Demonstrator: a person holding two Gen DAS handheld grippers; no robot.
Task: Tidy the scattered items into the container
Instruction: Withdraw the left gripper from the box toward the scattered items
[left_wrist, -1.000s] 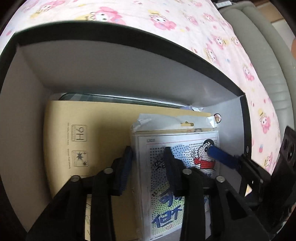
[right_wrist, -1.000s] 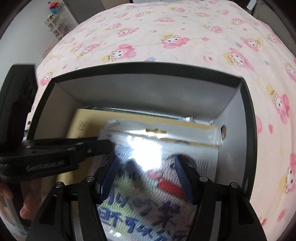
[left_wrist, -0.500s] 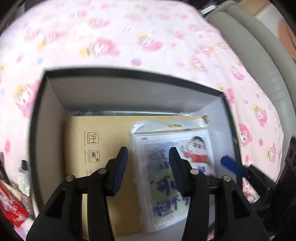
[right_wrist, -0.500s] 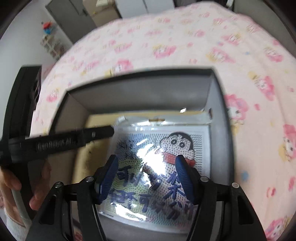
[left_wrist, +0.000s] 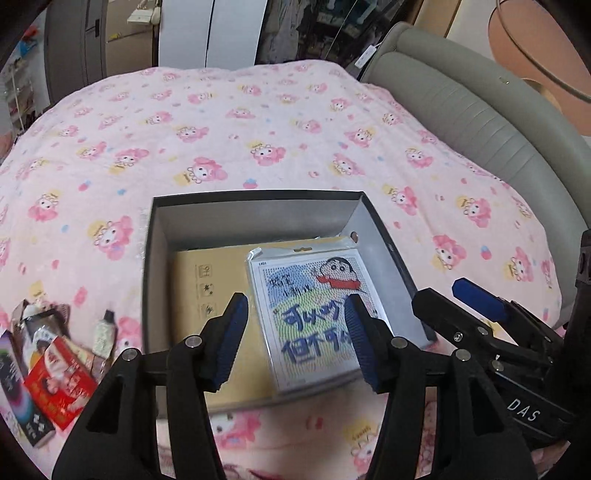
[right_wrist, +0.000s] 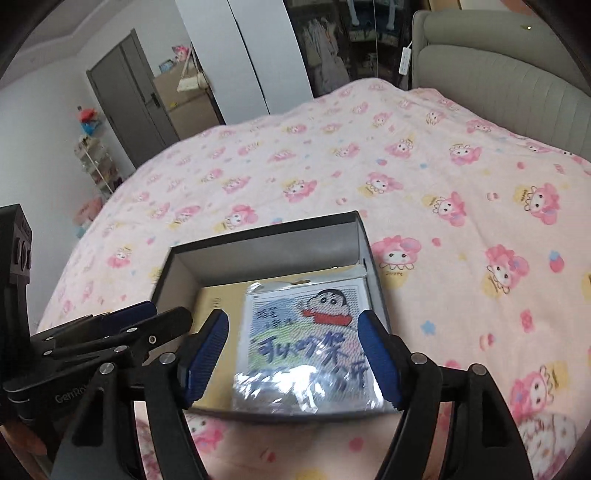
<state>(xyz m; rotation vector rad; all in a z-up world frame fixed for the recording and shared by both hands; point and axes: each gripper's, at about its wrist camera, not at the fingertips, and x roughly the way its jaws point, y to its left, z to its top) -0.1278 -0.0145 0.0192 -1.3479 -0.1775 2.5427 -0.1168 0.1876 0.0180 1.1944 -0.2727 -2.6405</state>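
Note:
A black open box (left_wrist: 255, 196) (right_wrist: 258, 238) stands on the pink bed. Inside lie a tan flat carton (left_wrist: 207, 295) (right_wrist: 218, 299) and, on top at the right, a cartoon picture pack in clear wrap (left_wrist: 310, 314) (right_wrist: 306, 343). My left gripper (left_wrist: 295, 339) is open and empty, raised above the box's near edge. My right gripper (right_wrist: 291, 358) is open and empty, also above the near edge; it shows at the right of the left wrist view (left_wrist: 476, 299). Scattered items lie left of the box: a red packet (left_wrist: 59, 384), a small bottle (left_wrist: 103, 332), a dark box (left_wrist: 18, 402).
The pink cartoon-print bedspread (left_wrist: 258, 122) spreads around the box. A grey padded headboard (left_wrist: 480, 122) runs along the right. Doors and a shelf rack (right_wrist: 96, 162) stand beyond the bed's far side.
Both grippers have pulled back and up out of the box, staying open. The picture pack stays lying in the box. The scattered items at the left have come into view.

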